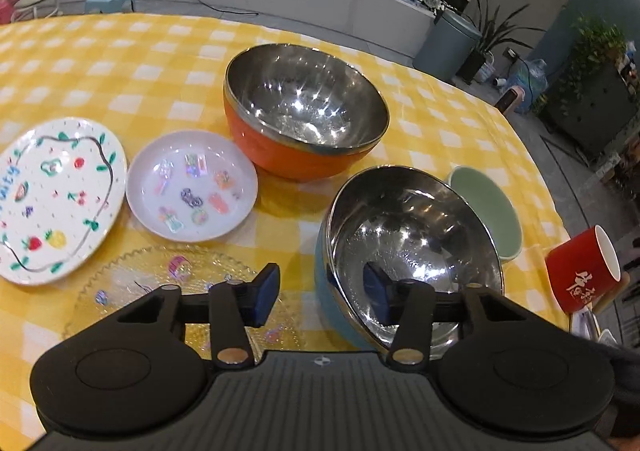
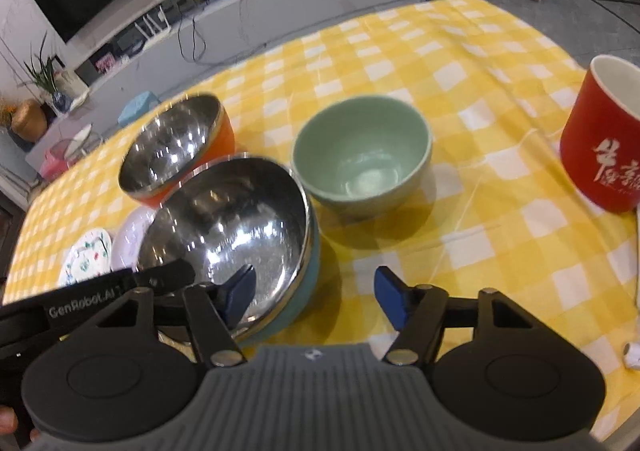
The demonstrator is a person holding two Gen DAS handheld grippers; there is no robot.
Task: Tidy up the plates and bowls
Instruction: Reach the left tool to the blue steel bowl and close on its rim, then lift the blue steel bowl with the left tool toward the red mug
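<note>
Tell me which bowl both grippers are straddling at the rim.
The blue bowl, steel-lined, nearest the cameras. Left gripper and right gripper each have one finger inside it. The orange bowl and green bowl stand untouched.

Both grippers angled downward
Left gripper (image 1: 322,297) and right gripper (image 2: 316,297): jaws part-open, nothing pressed between the pads.

A yellow-and-white checked cloth (image 1: 160,63) covers the counter. The round steel-lined bowl with an orange shell (image 1: 304,111) and the round steel-lined bowl with a pale blue shell (image 1: 412,247) both gleam silver inside. The small ceramic bowl (image 2: 362,159) is pale green throughout. The white round plate (image 1: 56,199) carries painted fruit and a dark vine border with green leaves; the smaller white dish (image 1: 191,187) bears pastel stickers. The clear glass plate (image 1: 160,291) has a ribbed pattern. The red mug (image 2: 604,139) has white lettering and a white inside.
</note>
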